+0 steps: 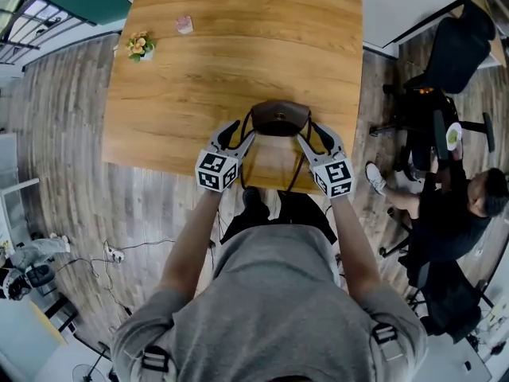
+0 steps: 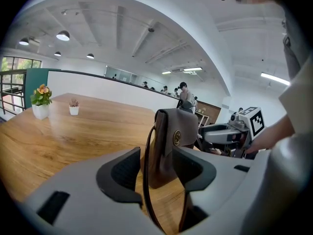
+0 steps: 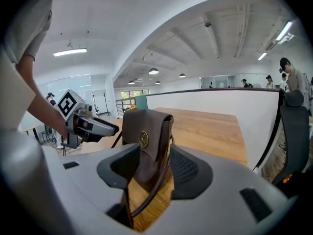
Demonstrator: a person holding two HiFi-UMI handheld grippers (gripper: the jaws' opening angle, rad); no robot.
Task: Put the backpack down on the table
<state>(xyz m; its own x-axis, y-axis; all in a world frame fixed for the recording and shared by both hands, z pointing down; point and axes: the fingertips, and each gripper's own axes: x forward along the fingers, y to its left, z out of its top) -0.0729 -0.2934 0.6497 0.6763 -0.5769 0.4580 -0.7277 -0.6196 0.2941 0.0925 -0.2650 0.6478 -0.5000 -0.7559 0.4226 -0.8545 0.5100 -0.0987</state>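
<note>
Both grippers [image 1: 242, 134] [image 1: 310, 134] gape — backpack [image 1: 280, 118] upright on table [image 1: 238, 54]

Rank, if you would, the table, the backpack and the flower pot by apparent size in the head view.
1. table, by far the largest
2. backpack
3. flower pot, smallest, though it stands farther from the camera

There is one brown backpack [image 1: 280, 118], one wooden table [image 1: 238, 46] and two grippers: the left gripper [image 1: 238, 136] and the right gripper [image 1: 312, 138]. There are two small potted plants, a flowering plant [image 1: 141, 46] and a tiny pink-topped plant [image 1: 184, 25]. Beside the table are one black office chair [image 1: 457, 42] and one seated person [image 1: 457, 213].
</note>
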